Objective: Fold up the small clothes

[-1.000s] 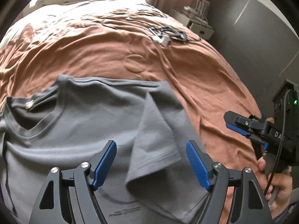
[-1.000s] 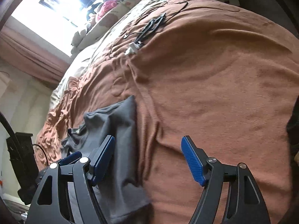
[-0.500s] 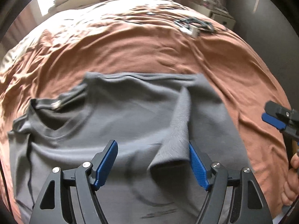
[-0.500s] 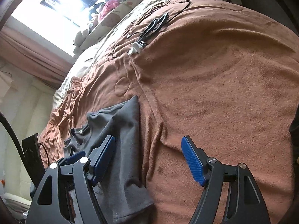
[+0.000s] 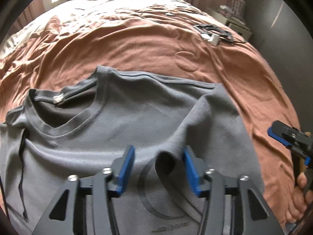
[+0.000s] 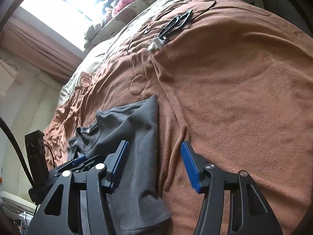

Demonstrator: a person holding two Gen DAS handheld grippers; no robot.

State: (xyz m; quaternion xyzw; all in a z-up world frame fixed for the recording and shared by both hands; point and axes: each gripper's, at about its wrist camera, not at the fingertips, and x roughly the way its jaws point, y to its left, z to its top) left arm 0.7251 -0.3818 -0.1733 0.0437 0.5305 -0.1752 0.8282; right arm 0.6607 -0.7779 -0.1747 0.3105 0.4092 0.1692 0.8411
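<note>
A grey T-shirt (image 5: 121, 129) lies spread on the bed, on a rust-brown fleecy blanket (image 5: 148, 47) whose surface is wrinkled into soft ridges. Its ribbed neckline curves open toward the left, a small white label showing inside the collar. The right sleeve (image 5: 187, 129) is folded inward over the chest, and its cuff stands up as a rounded loop between the blue ribbed pads of the left gripper (image 5: 158, 168). That gripper's jaws stand partly apart, the right pad touching the cuff; whether it is already pinched cannot be told (the frame is blurred there). A dark circular print on the chest is half hidden behind the gripper. The right gripper (image 6: 153, 166) hovers with jaws wide apart over the shirt's edge and the blanket, holding nothing. Farther up the bed lie tangled black cables (image 5: 215, 31) with a white plug. A white nightstand (image 5: 232, 20) stands beyond, partly cut off.
</note>
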